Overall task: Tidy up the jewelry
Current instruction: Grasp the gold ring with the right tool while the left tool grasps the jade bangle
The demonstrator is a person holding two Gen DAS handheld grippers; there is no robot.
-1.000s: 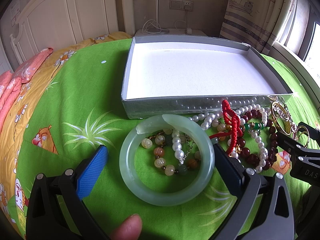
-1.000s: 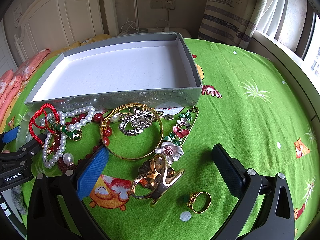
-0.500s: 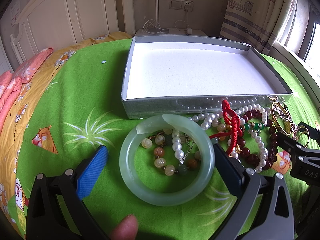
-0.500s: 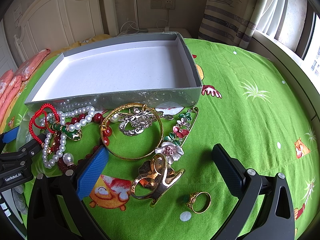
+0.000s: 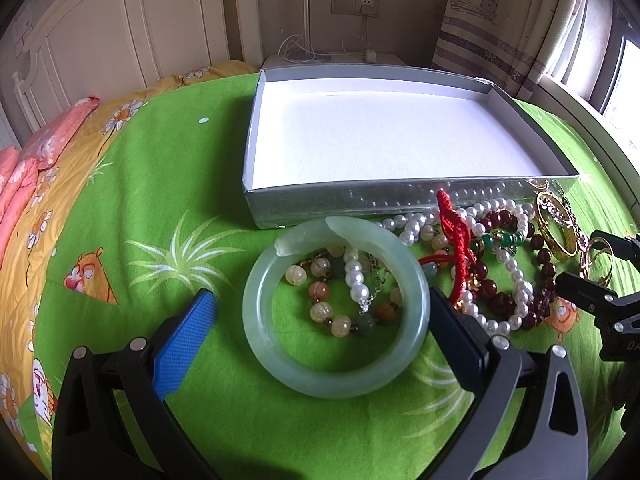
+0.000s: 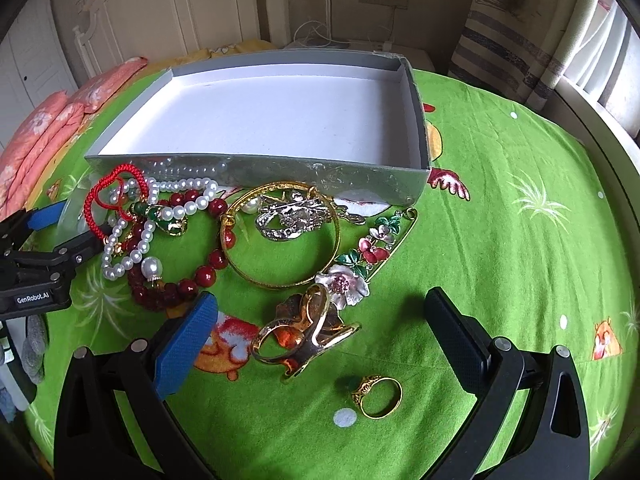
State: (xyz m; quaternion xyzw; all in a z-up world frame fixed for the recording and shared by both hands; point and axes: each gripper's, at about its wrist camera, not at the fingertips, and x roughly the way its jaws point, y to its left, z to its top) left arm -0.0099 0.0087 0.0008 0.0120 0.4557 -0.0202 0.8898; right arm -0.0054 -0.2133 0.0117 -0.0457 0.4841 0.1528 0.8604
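Observation:
A pale green jade bangle point(image 5: 256, 320) lies on the green bedspread between the open fingers of my left gripper point(image 5: 322, 316), with a mixed bead bracelet point(image 5: 340, 304) inside it. The empty grey box point(image 5: 360, 200) with a white floor stands just behind. Pearl strands point(image 6: 180, 200), dark red beads point(image 6: 208, 272) and a red cord point(image 6: 96, 200) are tangled in front of the box. My right gripper point(image 6: 320, 320) is open over a gold ornament point(image 6: 304, 332). A gold bangle point(image 6: 236, 256), a silver brooch point(image 6: 292, 216), a flower brooch point(image 6: 360, 256) and a gold ring point(image 6: 378, 396) lie near it.
The box also shows in the right wrist view point(image 6: 360, 184). Pink pillows point(image 5: 44, 148) and a white headboard point(image 5: 120, 40) are at the left. A curtain point(image 5: 500, 20) and window sill are at the right. The left gripper point(image 6: 32, 264) shows at the right wrist view's left edge.
The fingertip at the bottom of the left wrist view has dropped out of sight. The right gripper has lifted and tilted slightly. The jewelry has not moved.

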